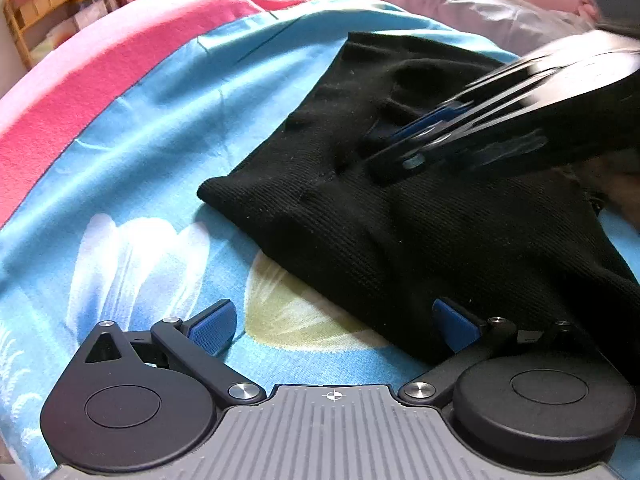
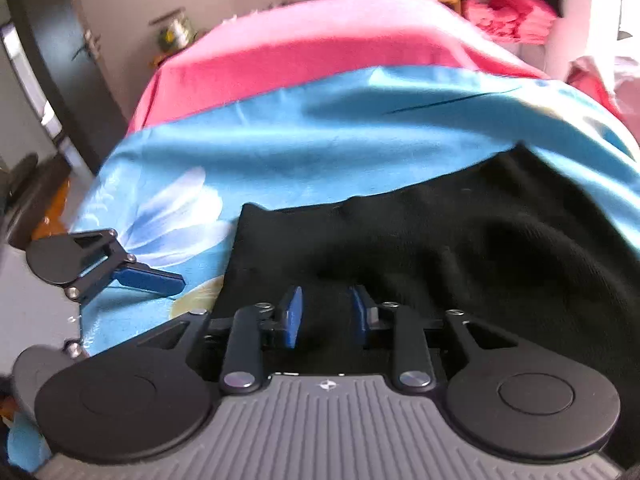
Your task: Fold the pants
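Bed [image 2: 280, 52]: pink cover, running well ahead of both sets of jaws to the far edge.

Sheet [image 1: 160, 152]: blue with a white flower print, spread over the pink cover; it lies under and ahead of the left jaws and to the left of the right jaws.

Pants [image 1: 400, 220]: black ribbed knit, folded into a flat bundle on the sheet. In the left wrist view they sit ahead and to the right of the jaws, their near edge reaching the right finger. In the right wrist view they fill the space directly under and ahead of the jaws, one corner just left of the left finger.

Shelf [image 1: 60, 4]: wooden, with boxes, far behind the bed.

Left gripper [image 1: 336, 324]: jaws wide, nothing between them but bare sheet; the right blue pad touches or overlaps the pants' edge, the left pad stands over the sheet. Also seen at the left edge of the right wrist view [image 2: 148, 280], one blue finger over the sheet, apart from the pants.

Right gripper [image 2: 326, 314]: jaws narrow but with a clear gap, blue pads facing each other over black cloth; whether any fabric is pinched cannot be told. In the left wrist view [image 1: 404, 136] it is blurred, low over the middle of the pants.
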A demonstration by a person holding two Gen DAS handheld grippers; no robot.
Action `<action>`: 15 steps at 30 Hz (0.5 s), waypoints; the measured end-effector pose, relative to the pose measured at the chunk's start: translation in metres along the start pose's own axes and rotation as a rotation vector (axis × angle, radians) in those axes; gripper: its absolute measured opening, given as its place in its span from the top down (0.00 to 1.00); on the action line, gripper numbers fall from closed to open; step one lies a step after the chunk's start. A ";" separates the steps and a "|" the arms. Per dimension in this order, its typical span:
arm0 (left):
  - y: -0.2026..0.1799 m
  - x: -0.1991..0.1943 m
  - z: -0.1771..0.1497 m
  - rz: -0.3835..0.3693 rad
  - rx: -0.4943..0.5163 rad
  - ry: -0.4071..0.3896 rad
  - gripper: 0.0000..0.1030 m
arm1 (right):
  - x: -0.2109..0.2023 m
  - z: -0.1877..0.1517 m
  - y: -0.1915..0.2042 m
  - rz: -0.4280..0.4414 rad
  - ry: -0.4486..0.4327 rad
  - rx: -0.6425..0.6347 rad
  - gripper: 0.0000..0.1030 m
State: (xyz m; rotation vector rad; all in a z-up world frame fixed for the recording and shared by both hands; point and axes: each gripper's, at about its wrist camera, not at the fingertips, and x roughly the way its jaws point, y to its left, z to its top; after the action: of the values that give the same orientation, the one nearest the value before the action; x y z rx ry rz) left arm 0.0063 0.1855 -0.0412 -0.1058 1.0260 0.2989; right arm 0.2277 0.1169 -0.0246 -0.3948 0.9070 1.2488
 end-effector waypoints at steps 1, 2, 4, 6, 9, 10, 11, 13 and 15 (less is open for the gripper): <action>0.000 0.002 0.000 -0.001 0.001 -0.006 0.00 | -0.002 -0.001 -0.004 -0.037 -0.022 0.021 0.65; 0.000 0.003 0.000 0.000 0.000 -0.011 0.00 | -0.001 -0.001 -0.008 -0.067 -0.033 0.056 0.64; 0.000 0.000 -0.002 0.001 0.001 -0.017 0.00 | 0.026 -0.001 -0.016 -0.134 -0.004 0.118 0.65; -0.001 0.000 -0.002 0.003 0.005 -0.016 0.00 | 0.048 0.004 -0.009 -0.201 -0.079 0.066 0.59; 0.000 -0.001 -0.001 0.000 0.003 -0.005 0.00 | 0.057 0.017 0.001 -0.242 -0.064 0.064 0.53; 0.000 0.000 -0.001 -0.001 0.003 -0.005 0.00 | 0.053 0.020 0.004 -0.233 -0.014 0.020 0.53; 0.000 -0.001 -0.002 -0.004 0.006 -0.007 0.00 | 0.048 0.022 0.004 -0.204 0.031 -0.012 0.54; 0.001 -0.002 -0.003 -0.009 0.006 -0.018 0.00 | 0.023 0.023 -0.003 -0.127 0.046 -0.003 0.54; 0.001 -0.003 -0.005 -0.008 0.008 -0.032 0.00 | 0.003 0.027 -0.012 -0.144 -0.021 0.021 0.46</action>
State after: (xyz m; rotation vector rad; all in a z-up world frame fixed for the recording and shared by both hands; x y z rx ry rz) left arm 0.0003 0.1847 -0.0416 -0.0973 0.9945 0.2887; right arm 0.2487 0.1342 -0.0135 -0.4222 0.8585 1.1089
